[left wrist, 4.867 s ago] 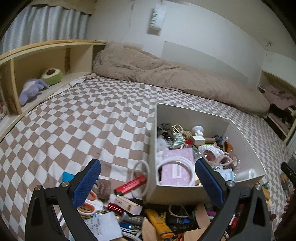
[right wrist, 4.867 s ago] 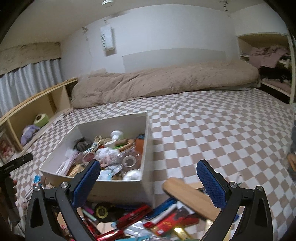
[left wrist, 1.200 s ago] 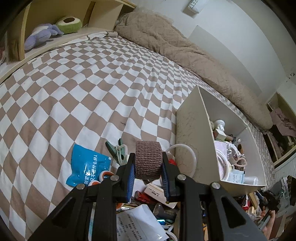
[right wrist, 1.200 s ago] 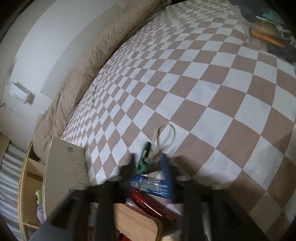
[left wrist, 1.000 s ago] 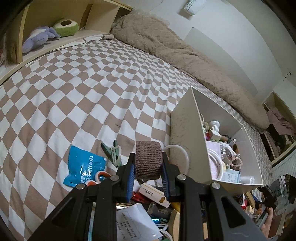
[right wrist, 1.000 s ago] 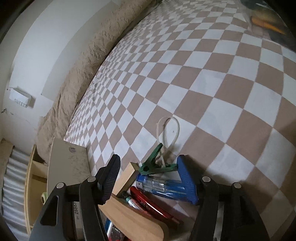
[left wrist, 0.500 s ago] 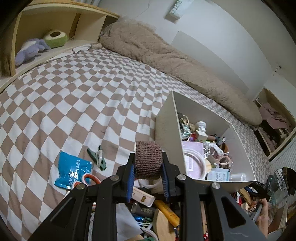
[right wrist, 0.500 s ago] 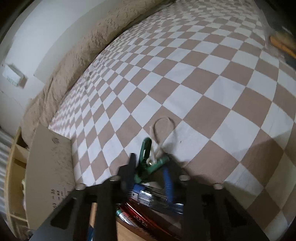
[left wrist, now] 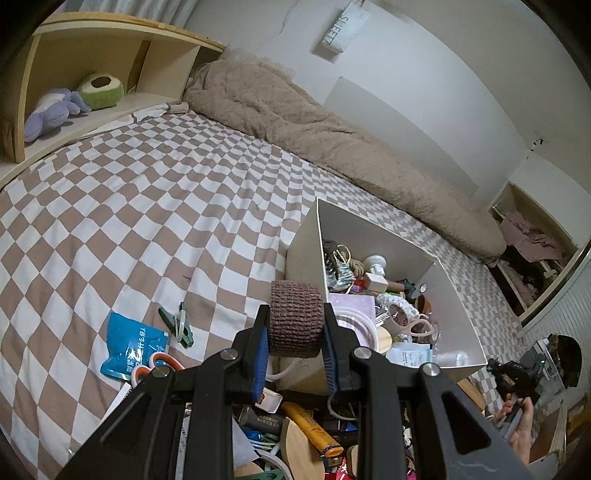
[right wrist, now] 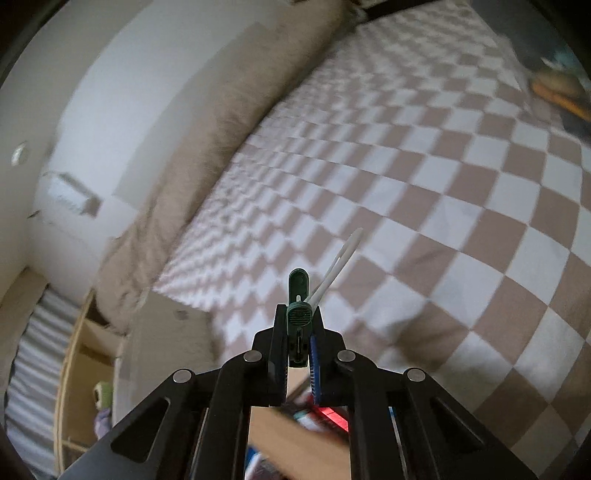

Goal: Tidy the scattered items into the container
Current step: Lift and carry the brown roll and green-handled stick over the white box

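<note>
The white wall sign [left wrist: 344,25] reads "SWEET"; the blue packet [left wrist: 131,347] carries print perhaps too small to read.

Left claw [left wrist: 295,343] clamped — right claw [right wrist: 298,343] closing.

The bandage roll [left wrist: 294,323] is brown woven cloth with a coarse, ribbed, matt surface. The left gripper [left wrist: 295,345] is matt black plastic with bright metal pins; its fingers [left wrist: 261,354] carry blue ribbed pads. The right gripper [right wrist: 298,343] is of the same build. The clip [right wrist: 297,314] is dark green smooth plastic with a white plastic loop. The container [left wrist: 452,295] has smooth, matt, cream walls. The bed sheet [left wrist: 147,221] is matt checked cloth, brown and white. The blanket [left wrist: 332,147] is beige, fuzzy cloth. The packet [left wrist: 135,345] is glossy blue film. The shelf [left wrist: 110,48] is pale, smooth wood.
</note>
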`<state>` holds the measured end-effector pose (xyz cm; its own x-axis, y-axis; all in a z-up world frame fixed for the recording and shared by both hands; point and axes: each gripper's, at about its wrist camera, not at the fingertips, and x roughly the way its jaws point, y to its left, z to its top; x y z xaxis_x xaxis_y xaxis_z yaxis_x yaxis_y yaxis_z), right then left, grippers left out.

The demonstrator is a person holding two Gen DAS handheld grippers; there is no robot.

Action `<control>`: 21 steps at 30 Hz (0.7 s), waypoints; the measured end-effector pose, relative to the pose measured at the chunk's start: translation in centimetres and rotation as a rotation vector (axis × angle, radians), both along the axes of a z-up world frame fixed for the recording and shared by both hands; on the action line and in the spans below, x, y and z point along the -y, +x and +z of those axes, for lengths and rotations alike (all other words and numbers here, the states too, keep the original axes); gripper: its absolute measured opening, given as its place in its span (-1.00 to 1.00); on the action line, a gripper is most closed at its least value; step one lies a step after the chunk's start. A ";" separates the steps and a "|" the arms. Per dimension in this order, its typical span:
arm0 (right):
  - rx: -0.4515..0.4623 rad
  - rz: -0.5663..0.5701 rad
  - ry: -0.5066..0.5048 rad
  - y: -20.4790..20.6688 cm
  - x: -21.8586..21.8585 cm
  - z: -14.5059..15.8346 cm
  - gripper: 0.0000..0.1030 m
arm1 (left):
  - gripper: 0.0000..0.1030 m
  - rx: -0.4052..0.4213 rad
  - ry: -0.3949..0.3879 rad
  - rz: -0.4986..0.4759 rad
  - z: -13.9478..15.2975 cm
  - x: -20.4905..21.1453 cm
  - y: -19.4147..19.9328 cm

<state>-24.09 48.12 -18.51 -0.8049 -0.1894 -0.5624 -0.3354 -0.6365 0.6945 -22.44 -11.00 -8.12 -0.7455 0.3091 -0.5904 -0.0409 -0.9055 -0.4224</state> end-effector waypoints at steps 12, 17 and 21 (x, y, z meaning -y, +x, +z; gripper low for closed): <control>-0.101 0.282 0.116 -0.1 7.9 4.4 -0.80 | -0.51 -0.025 -0.008 -0.050 0.6 -2.1 0.4; -0.144 0.381 0.154 0.0 11.0 5.6 -0.80 | -0.51 -0.033 -0.017 -0.073 0.6 -3.2 0.6; -0.173 0.461 0.169 1.0 12.9 6.2 -0.80 | -0.51 -0.042 -0.030 -0.110 0.9 -4.5 0.6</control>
<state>-23.07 35.22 -12.32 -0.7433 -0.4641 -0.4817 0.1166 -0.7990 0.5899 -21.88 -6.52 -7.27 -0.7324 0.3733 -0.5694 -0.1578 -0.9066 -0.3913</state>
